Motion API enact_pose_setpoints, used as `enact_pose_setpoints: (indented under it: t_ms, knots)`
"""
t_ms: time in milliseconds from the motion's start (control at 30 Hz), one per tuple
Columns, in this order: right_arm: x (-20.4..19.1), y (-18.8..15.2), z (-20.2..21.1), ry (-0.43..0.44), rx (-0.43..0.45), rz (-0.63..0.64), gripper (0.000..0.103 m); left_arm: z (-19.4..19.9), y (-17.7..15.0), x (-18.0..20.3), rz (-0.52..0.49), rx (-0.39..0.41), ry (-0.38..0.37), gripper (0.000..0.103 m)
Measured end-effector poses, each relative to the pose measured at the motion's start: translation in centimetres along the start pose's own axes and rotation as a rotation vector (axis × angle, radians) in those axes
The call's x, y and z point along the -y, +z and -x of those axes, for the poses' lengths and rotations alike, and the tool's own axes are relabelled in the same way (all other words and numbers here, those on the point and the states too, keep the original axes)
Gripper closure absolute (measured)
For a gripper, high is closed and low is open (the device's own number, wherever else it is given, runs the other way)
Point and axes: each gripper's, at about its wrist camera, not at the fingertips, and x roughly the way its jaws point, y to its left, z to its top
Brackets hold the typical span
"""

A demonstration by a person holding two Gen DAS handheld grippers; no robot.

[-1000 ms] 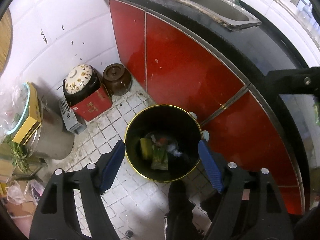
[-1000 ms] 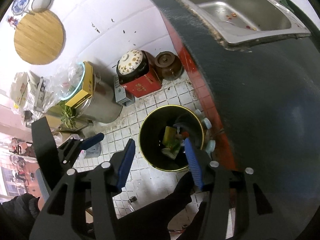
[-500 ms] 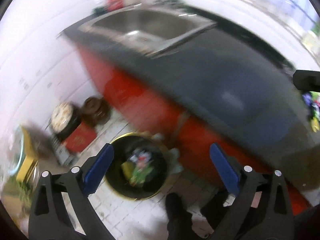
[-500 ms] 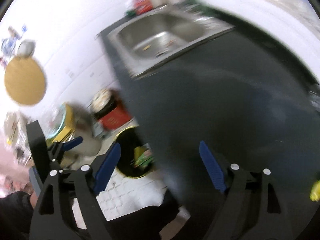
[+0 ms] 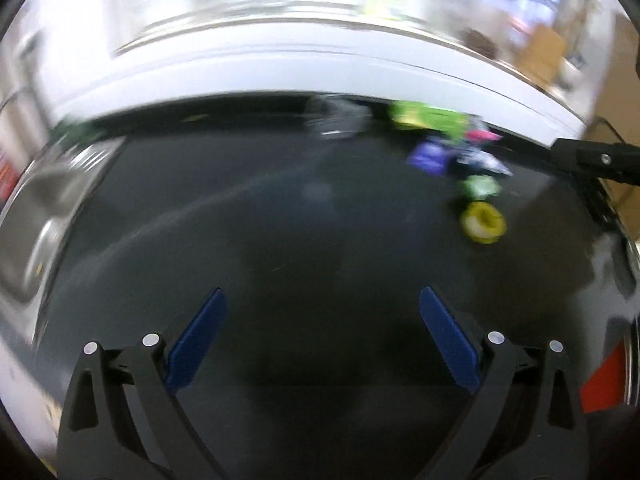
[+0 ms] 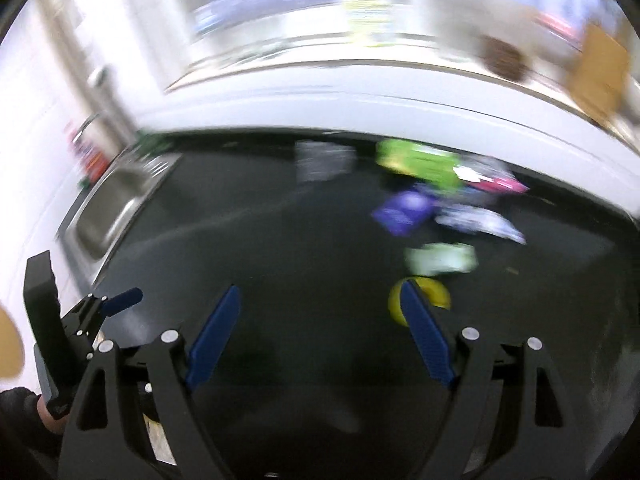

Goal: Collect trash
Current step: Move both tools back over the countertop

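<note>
Both views are blurred by motion. Several pieces of trash lie on the dark countertop (image 5: 280,240) at the far right: a yellow ring-shaped piece (image 5: 482,223), a pale green wrapper (image 5: 480,186), a purple packet (image 5: 428,157) and a bright green packet (image 5: 428,118). In the right wrist view they show as the yellow piece (image 6: 434,294), green wrapper (image 6: 442,258), purple packet (image 6: 404,210) and bright green packet (image 6: 420,162). My left gripper (image 5: 322,308) is open and empty above the counter. My right gripper (image 6: 320,304) is open and empty, its right finger just in front of the yellow piece.
A steel sink (image 5: 36,216) is set in the counter at the left, also in the right wrist view (image 6: 116,204). A white tiled wall (image 5: 320,68) and a window ledge run behind the counter. The left gripper's body (image 6: 80,320) shows at the right wrist view's left edge.
Both grippers have swung up from over the black bin on the floor to face the countertop. The bin has left both views and the trash on the counter has come into view.
</note>
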Motion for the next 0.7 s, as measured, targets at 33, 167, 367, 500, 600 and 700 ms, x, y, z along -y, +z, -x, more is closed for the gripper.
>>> enact_pose_setpoints:
  t_ms: [33,167,367,500,600,700]
  knots:
    - [2.2,-0.3,0.4,-0.017,0.006,-0.035,0.024,-0.6,0.7,1.7,-0.039,-0.002,-0.018,0.009]
    - [7.7,-1.4,0.9,-0.062,0.011,-0.122,0.024,-2.5,2.3,6.9,-0.141,-0.010,-0.065,0.009]
    - [12.8,-1.5,-0.3,-0.090,-0.016,-0.149,0.024,-6.2,3.2,11.6,-0.225,-0.057,-0.098,0.009]
    - [14.9,-0.6,-2.3,-0.079,-0.049,-0.127,0.024,-8.6,3.4,13.5,-0.250,-0.087,-0.096,0.009]
    - [16.1,0.4,-4.4,-0.071,-0.075,-0.080,0.024,-10.6,3.5,14.8,-0.249,-0.113,-0.090,0.009]
    - [17.4,1.8,-6.7,-0.055,-0.095,-0.036,0.024,-12.2,3.8,15.7,-0.236,-0.129,-0.082,0.009]
